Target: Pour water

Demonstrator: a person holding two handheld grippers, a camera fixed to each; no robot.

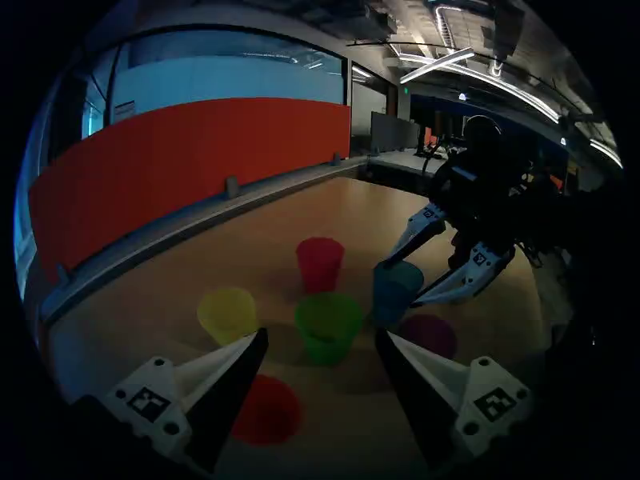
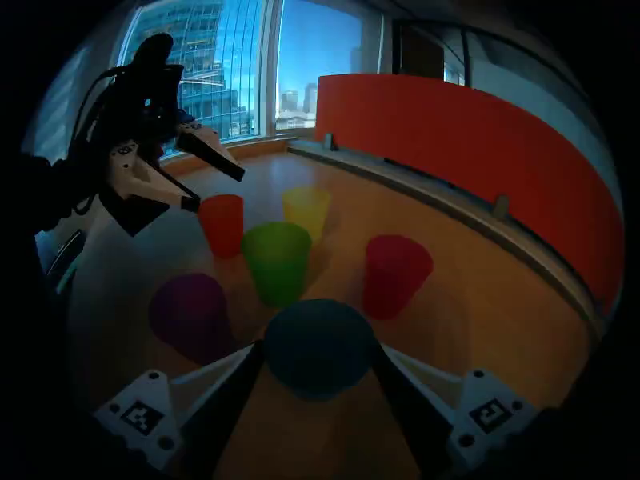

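Observation:
Several plastic cups stand on a wooden table (image 1: 344, 208): red (image 1: 320, 262), yellow (image 1: 228, 314), green (image 1: 328, 324), blue (image 1: 396, 292), purple (image 1: 430, 334) and orange-red (image 1: 268, 410). My left gripper (image 1: 320, 340) is open just in front of the green cup, above the orange-red one. My right gripper (image 2: 317, 349) is open with the blue cup (image 2: 318, 352) standing between its fingers; contact cannot be told. In the left gripper view the right gripper (image 1: 400, 282) flanks the blue cup. In the right gripper view the left gripper (image 2: 216, 190) hovers over the orange-red cup (image 2: 222, 226).
A red partition (image 1: 200, 160) with a grey ledge runs along the table's far side. Tall windows (image 2: 224, 72) stand beyond the table's end. Dark sleeves hold both grippers. Green (image 2: 278, 260), yellow (image 2: 306, 210), red (image 2: 394, 276) and purple (image 2: 188, 316) cups crowd the middle.

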